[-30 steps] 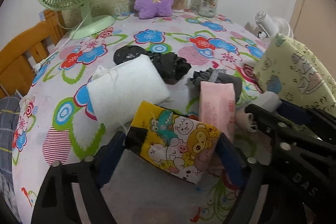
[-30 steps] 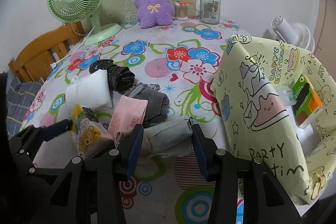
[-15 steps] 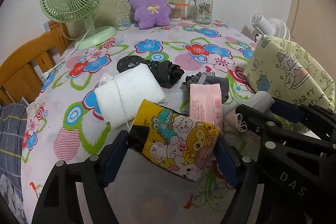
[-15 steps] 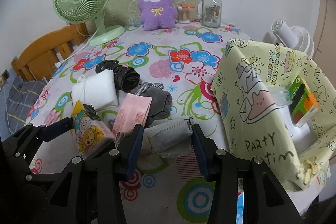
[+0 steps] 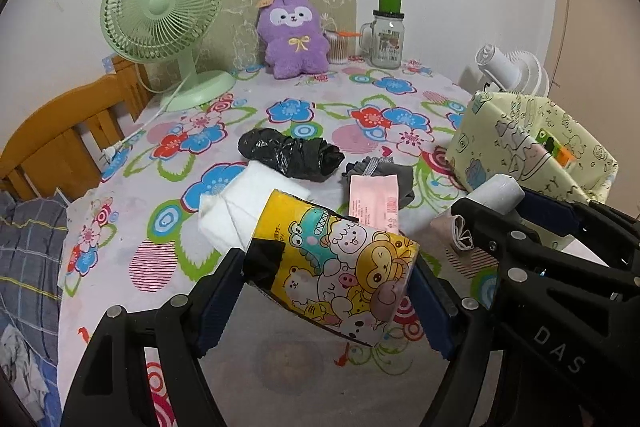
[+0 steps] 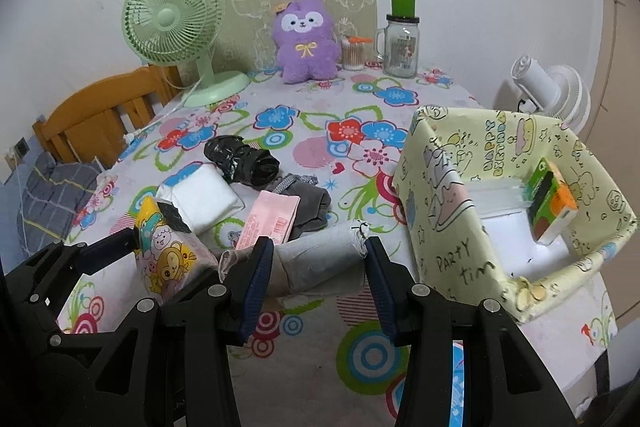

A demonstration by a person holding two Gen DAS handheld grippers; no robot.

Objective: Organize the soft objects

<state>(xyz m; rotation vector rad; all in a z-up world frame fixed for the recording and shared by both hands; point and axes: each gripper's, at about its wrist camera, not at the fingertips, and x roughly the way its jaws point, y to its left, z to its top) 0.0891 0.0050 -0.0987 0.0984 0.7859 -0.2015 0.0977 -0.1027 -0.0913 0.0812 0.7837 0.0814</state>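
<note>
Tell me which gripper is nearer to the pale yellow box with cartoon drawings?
Right. The right gripper, holding a grey rolled cloth, sits just beside the pale yellow box. The left gripper, holding a yellow cartoon tissue pack, is farther away, beyond the right one.

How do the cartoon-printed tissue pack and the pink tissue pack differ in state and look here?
The cartoon-printed tissue pack is gripped between the left gripper pads, above the tablecloth; the pink tissue pack lies flat on it, ungripped. The cartoon pack is yellow with animal prints; the pink one is plain with small print. The cartoon pack looks bulkier. Both are soft, wrapped packs.
</note>
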